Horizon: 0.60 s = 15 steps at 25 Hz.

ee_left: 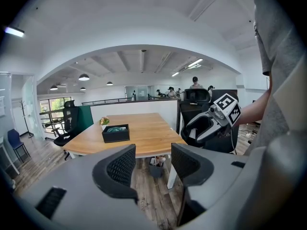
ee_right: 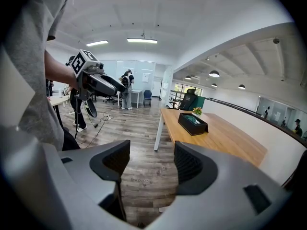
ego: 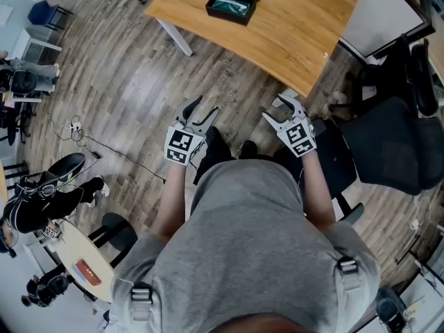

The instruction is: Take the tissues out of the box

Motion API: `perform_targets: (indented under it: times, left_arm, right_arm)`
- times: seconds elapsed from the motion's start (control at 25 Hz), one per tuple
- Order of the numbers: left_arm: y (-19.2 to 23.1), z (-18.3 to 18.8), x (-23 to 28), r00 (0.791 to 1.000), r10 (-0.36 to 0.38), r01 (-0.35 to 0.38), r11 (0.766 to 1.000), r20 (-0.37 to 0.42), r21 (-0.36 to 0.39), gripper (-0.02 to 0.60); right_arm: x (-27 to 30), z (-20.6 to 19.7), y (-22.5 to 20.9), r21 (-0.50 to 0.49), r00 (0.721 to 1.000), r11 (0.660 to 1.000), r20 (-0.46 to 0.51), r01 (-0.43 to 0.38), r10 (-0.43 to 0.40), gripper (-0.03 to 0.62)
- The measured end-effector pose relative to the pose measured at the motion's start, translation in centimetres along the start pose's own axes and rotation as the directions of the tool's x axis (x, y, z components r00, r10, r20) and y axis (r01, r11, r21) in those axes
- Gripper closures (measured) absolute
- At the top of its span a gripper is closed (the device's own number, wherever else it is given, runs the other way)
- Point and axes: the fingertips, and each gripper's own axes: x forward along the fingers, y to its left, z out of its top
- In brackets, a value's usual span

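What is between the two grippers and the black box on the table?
Just wooden floor, then a strip of bare tabletop, lies between the left gripper, the right gripper and the box. The head view shows it.

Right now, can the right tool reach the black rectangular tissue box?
Probably not. The right tool, open and empty, hangs short of the light wooden table; the black rectangular tissue box sits far across it. Nothing blocks the way.
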Motion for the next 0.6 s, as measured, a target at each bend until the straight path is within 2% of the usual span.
perform_targets:
  times: [0.32,0.6]
  left_arm:
    - [1.3,0.0,-0.6,1.000,0.004,-0.004,1.000,0.000,-0.022,0.344]
    - [4.4,1.0,1.1,1.000,-0.019,0.019,1.000,-0.004,0.008,0.344]
  right_arm:
    - [1.2,0.2,-0.1,0.058,1.000,0.998,-0.004,-0.020,0.020,0.299]
    - [3.3,2.0,-1.4,0.073,1.000,0.997,0.006,0.001,-0.002,0.302]
